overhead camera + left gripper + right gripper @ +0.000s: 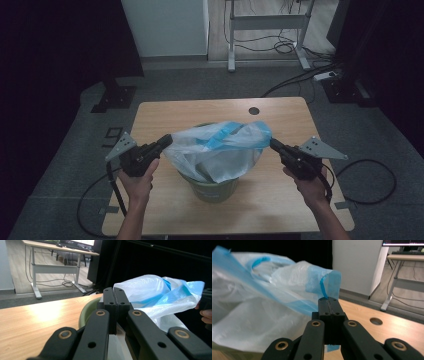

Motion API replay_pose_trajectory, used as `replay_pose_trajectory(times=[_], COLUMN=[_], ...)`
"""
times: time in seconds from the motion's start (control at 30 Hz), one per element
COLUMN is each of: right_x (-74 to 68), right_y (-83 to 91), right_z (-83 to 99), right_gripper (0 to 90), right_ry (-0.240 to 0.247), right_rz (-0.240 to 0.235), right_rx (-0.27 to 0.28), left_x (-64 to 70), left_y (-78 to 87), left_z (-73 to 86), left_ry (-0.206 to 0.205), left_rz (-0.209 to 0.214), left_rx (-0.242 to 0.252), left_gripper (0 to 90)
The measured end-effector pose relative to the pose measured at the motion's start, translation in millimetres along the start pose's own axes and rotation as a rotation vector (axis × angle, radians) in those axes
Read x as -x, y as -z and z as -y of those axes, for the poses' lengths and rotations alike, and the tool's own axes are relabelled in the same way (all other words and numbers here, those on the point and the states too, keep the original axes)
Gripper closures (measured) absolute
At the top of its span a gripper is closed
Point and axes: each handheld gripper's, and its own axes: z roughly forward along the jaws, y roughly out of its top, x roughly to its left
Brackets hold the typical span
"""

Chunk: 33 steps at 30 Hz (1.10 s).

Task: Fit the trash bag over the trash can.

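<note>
Both claws are clamped on a thin plastic bin liner point(220, 150): from the high view the left gripper point(167, 141) pinches its left edge and the right gripper point(274, 144) its right edge, stretching the translucent white-and-blue film over a round, pale green waste bin point(216, 189). That bin stands near the front middle of a light wooden table point(165, 112), which has a small round cable hole point(254, 110) near its far edge. Each hand point(136, 182) grips its tool from below, cables trailing off the table to the grey floor.

Left gripper view: the left gripper point(115, 296) has its black jaws pressed flat together, with film below them. It adds the bin's smooth rim point(86, 311) seen side-on, the crinkled liner point(155, 293) billowing up, and fingertips of the other hand point(206, 315) at the right edge.

Right gripper view: the right gripper point(328, 301) is shut on the liner's blue hem point(328, 282) (a strip pokes out under the jaws). The film point(257, 307) looks glossy and wrinkled here, and the cable hole point(376, 321) sits just beyond.
</note>
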Motion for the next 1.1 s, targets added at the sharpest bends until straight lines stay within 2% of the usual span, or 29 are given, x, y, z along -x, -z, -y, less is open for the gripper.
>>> replay_pose_trajectory(times=[0.1, 0.23, 0.43, 0.6, 0.73, 0.87, 1.1], right_x=[-7.4, -16.6, -18.9, -23.8, -33.7, -38.8, -37.9], right_y=[4.0, 6.4, 8.3, 11.0, 14.2, 19.9, 21.9], right_z=[-0.9, 9.0, 29.5, 44.0, 52.3, 61.5, 78.5], right_gripper=[89.5, 89.5, 89.4, 89.3, 89.3, 89.3, 89.4], right_ry=[0.015, 0.022, -0.017, -0.044, -0.043, -0.051, -0.071], right_rz=[-0.029, -0.06, -0.079, -0.113, -0.148, -0.161, -0.152], right_rx=[0.01, -0.017, -0.047, -0.065, -0.075, -0.082, -0.115], left_x=[3.4, 6.4, 8.9, 11.8, 9.8, 5.1, -2.9], left_y=[10.6, 18.9, 21.6, 22.9, 22.0, 23.1, 23.4], left_z=[10.7, 22.6, 35.5, 44.2, 51.7, 58.6, 72.7], left_ry=[-0.002, 0.001, 0.01, 0.013, 0.026, 0.034, 0.048], left_rz=[0.011, 0.019, 0.033, 0.041, 0.042, 0.047, 0.055], left_rx=[0.001, -0.009, -0.036, -0.048, -0.058, -0.06, -0.066], left_gripper=[89.6, 89.4, 89.0, 88.3, 88.0, 88.1, 88.7])
